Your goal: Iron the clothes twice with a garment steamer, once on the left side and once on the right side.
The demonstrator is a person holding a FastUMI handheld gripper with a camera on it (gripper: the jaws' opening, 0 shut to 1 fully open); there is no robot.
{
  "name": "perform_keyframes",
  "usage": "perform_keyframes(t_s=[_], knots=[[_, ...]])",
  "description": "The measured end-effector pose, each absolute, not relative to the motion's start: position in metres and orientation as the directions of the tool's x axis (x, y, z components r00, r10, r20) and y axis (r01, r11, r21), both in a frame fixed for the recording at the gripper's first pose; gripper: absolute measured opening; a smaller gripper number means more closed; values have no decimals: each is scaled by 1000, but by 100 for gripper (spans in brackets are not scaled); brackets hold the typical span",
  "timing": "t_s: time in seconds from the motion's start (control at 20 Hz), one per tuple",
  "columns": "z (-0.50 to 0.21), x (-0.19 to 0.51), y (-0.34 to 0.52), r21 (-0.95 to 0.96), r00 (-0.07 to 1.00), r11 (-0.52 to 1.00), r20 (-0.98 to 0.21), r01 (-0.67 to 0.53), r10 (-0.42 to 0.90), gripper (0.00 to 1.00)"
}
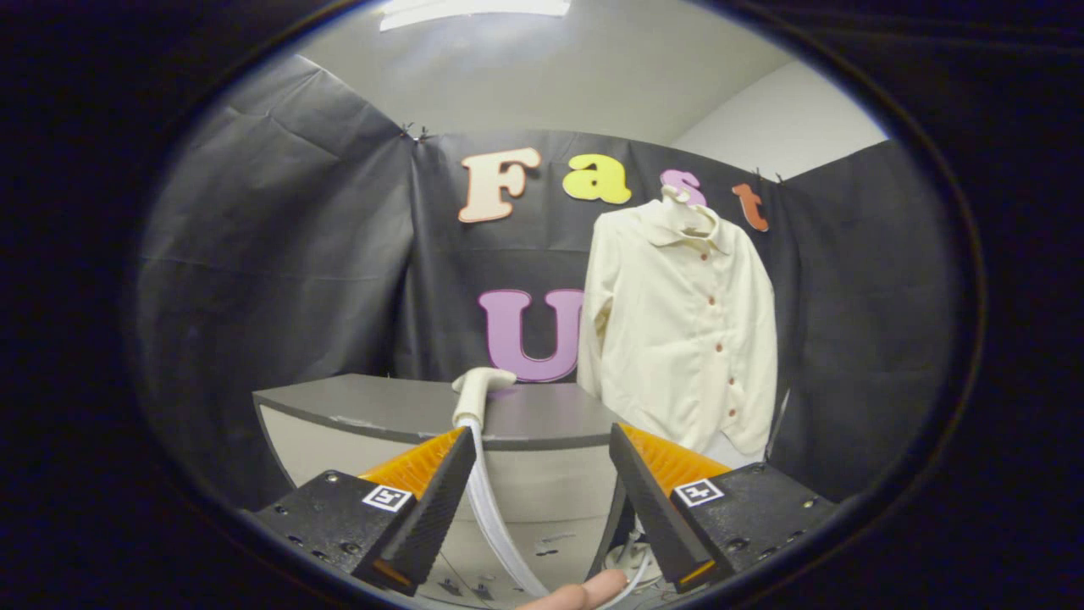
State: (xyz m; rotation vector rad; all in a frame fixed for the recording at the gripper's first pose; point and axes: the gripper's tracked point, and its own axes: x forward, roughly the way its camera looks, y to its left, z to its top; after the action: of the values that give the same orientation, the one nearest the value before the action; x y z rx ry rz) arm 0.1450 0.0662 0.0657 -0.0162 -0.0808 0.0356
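Observation:
A cream button-up shirt [682, 330] hangs on a hanger against the booth's black wall, ahead of my fingers and to the right. The white steamer head [476, 391] rests on the front edge of a grey table [381, 407], just beyond my left fingertip. Its pale hose [491, 508] runs down in front of the table, passing close to the left finger. My gripper [542, 440] is open with a wide gap, and nothing is held between the fingers.
The grey table stands on a pale cabinet [550, 500] directly ahead. A person's fingertip [593, 590] shows low between my fingers, near a tangle of white cord [635, 559]. Black cloth walls close in left, back and right.

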Motion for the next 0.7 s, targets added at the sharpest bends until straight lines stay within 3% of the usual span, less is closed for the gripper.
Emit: perform_keyframes(t_s=[0.3,0.45,0.7], knots=[[124,212,98,48,992,996,107,-72,66,96],[125,250,102,73,998,996,42,-45,42,96],[86,317,118,56,983,998,-181,-7,17,97]])
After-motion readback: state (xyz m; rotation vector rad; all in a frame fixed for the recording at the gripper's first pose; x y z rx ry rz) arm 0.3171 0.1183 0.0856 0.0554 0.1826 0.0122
